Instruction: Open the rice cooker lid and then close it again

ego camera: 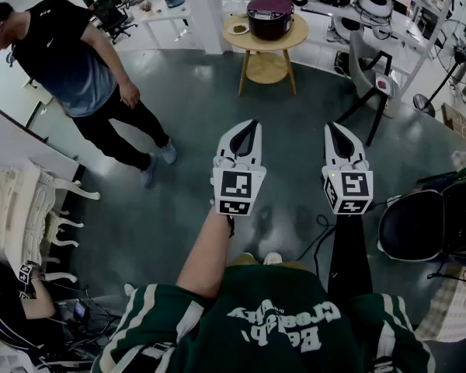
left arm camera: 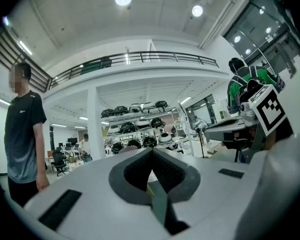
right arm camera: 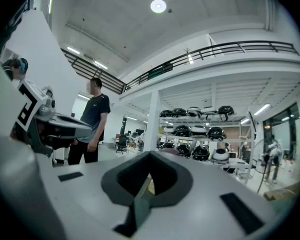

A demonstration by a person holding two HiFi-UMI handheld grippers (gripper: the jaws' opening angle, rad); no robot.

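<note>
The person is standing well apart from the rice cooker point(ego camera: 269, 14), which is sitting, lid apparently down, on a small round wooden table point(ego camera: 252, 47) across the open floor, with a little dish point(ego camera: 238, 29) just beside it. Both tools are being held out level and side by side, pointing toward that table. The left gripper point(ego camera: 248, 127) is showing its jaws pressed together on nothing, and the right gripper point(ego camera: 335, 128) is doing the same. A bystander point(ego camera: 70, 53) in a dark shirt is standing off to the left, seemingly clear of the straight path. Judging by this, the task is only at the approach, with the lid not yet touched. The next move is calling for walking up until the cooker is within reach, then finding its lid release, which is too small to make out from here, and working it with one gripper while the other is steadying the body if needed
</note>
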